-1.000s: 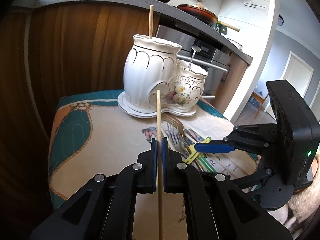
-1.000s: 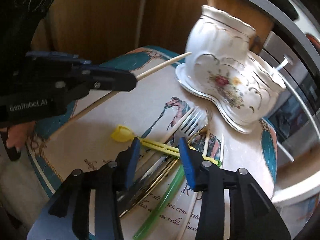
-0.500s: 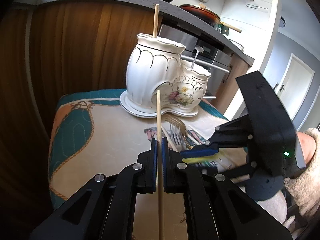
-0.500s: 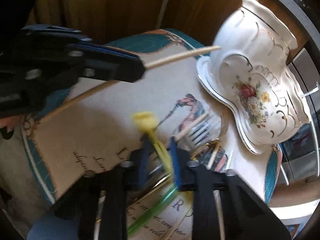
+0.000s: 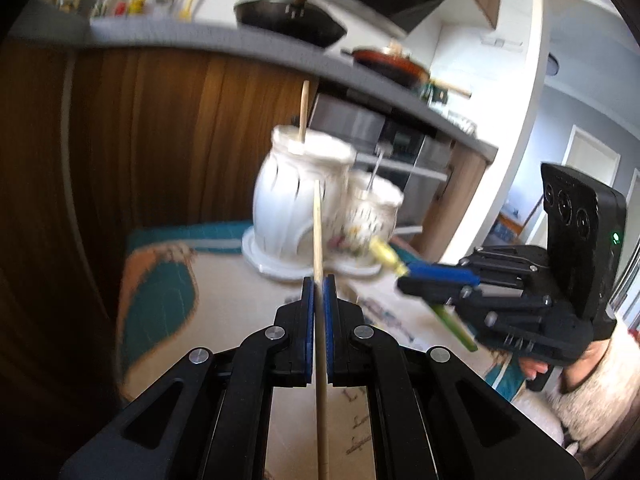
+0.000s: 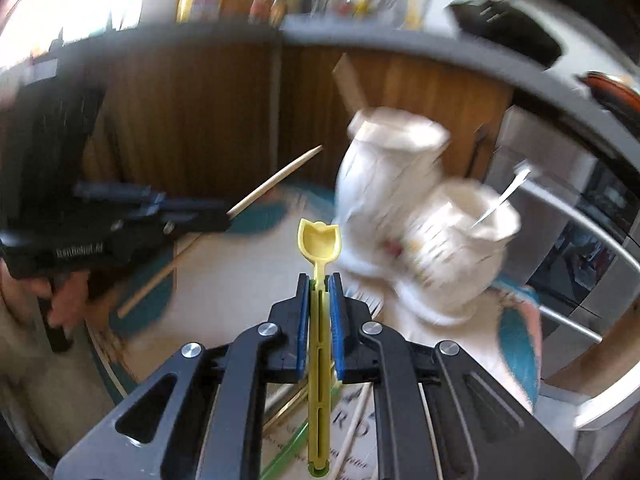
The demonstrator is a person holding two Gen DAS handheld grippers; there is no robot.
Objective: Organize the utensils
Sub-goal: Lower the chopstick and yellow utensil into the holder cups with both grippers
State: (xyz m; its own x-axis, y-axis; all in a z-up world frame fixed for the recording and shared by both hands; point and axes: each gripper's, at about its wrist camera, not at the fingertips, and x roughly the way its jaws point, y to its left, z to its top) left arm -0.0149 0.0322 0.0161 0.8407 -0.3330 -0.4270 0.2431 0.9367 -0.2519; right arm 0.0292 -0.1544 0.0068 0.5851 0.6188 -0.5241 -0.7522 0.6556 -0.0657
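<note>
A white ceramic holder point(image 5: 288, 200) with two compartments stands on its saucer at the far side of the cloth-covered table point(image 5: 224, 292). One wooden chopstick point(image 5: 304, 112) sticks up from its tall compartment, and a small metal spoon point(image 6: 500, 200) from the low one. My left gripper point(image 5: 319, 280) is shut on another wooden chopstick point(image 5: 318, 232), held in the air and pointing towards the holder. My right gripper point(image 6: 319, 280) is shut on a yellow plastic spoon point(image 6: 320, 240), bowl forward, raised above the table just in front of the holder point(image 6: 384, 184).
Forks point(image 6: 368, 300), a green straw point(image 6: 288, 456) and thin sticks lie on the cloth under my right gripper. Behind the table are a wooden cabinet front point(image 5: 160, 140), a grey counter with pans point(image 5: 288, 20) and an oven point(image 6: 592, 240). A person's hand point(image 6: 60, 304) holds the left gripper point(image 6: 224, 216).
My right gripper shut on the yellow spoon on the table and lifted it up towards the holder. My left gripper rose a little with its chopstick.
</note>
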